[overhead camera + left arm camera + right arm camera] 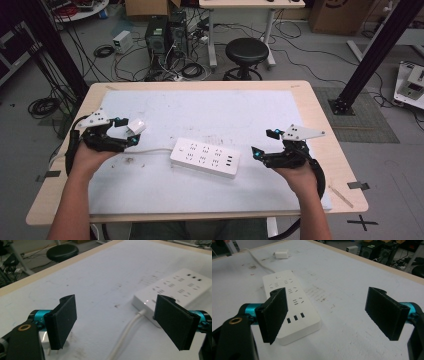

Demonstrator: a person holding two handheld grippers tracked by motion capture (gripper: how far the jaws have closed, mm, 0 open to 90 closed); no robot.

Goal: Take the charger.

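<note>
white plastic power strip: table centre, cord trailing to 9 o'clock
white plug adapter: 10 o'clock of strip, beside left gripper
left gripper: released, empty
right gripper: released, at strip's 3 o'clock
step: approach; next, probably grasp adapter

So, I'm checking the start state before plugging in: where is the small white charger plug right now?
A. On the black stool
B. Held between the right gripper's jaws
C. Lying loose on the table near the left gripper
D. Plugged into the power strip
C: the charger plug lies on the white table mat beside the left gripper, apart from the power strip; both grippers' jaws stand open with nothing between them.
</note>
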